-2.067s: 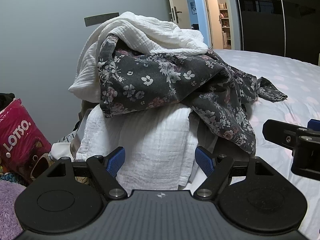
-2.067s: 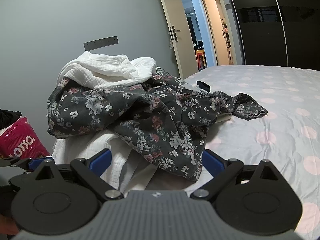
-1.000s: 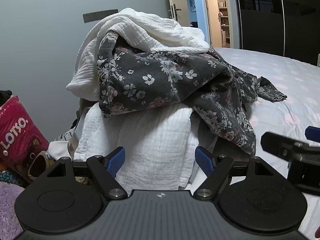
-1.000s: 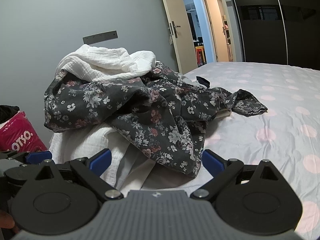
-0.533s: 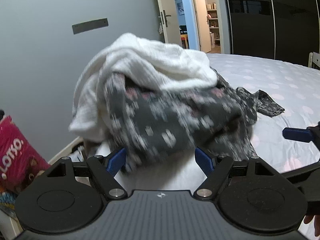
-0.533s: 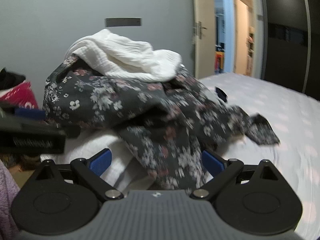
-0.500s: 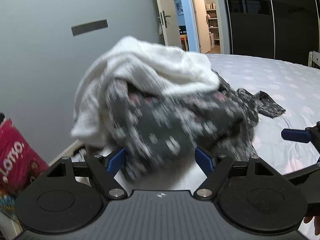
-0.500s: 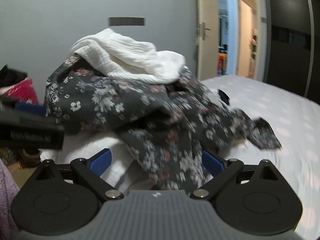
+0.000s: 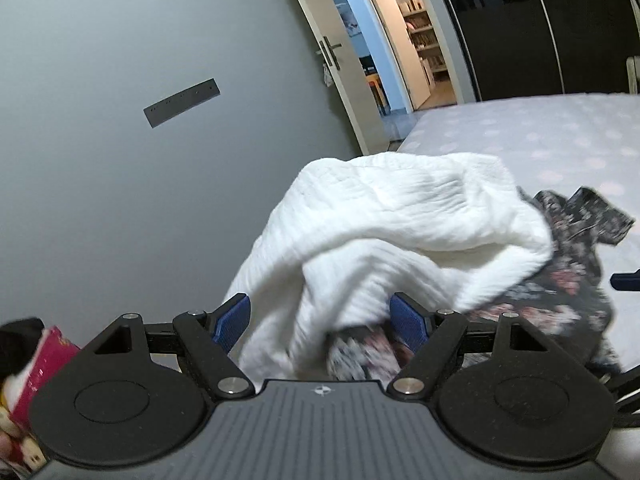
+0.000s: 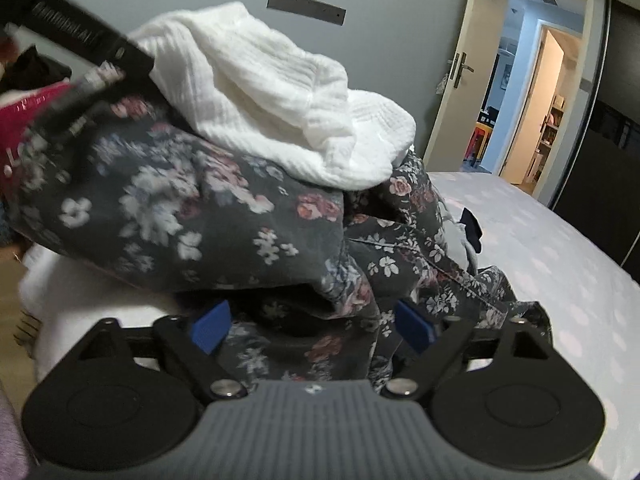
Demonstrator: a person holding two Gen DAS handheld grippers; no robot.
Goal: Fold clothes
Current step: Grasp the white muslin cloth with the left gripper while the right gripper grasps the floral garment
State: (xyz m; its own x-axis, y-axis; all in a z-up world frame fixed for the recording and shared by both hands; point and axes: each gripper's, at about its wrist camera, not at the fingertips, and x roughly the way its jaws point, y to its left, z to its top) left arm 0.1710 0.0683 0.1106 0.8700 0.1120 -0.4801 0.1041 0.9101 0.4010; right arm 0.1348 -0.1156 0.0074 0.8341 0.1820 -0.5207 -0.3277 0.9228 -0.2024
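A pile of clothes lies on the bed. A white ribbed garment (image 9: 400, 232) tops it, over a dark floral garment (image 10: 208, 216). My left gripper (image 9: 320, 320) is open, its jaws on either side of the white garment's hanging fold. My right gripper (image 10: 312, 326) is open, its jaws astride a fold of the floral garment. The white garment also shows in the right wrist view (image 10: 260, 88). The floral garment shows in the left wrist view (image 9: 560, 288). The left gripper's black body (image 10: 80, 44) crosses the right view's upper left.
The bed sheet (image 10: 560, 280) is pale with pink dots and stretches to the right. A red snack bag (image 9: 44, 360) lies at the left. A grey wall (image 9: 120, 160) stands behind the pile. An open door (image 10: 460, 80) and dark wardrobe doors (image 9: 540, 28) are beyond.
Both grippers have moved up and in toward the pile. The left one now reaches around the white garment, the right one around the floral garment. Both stay open.
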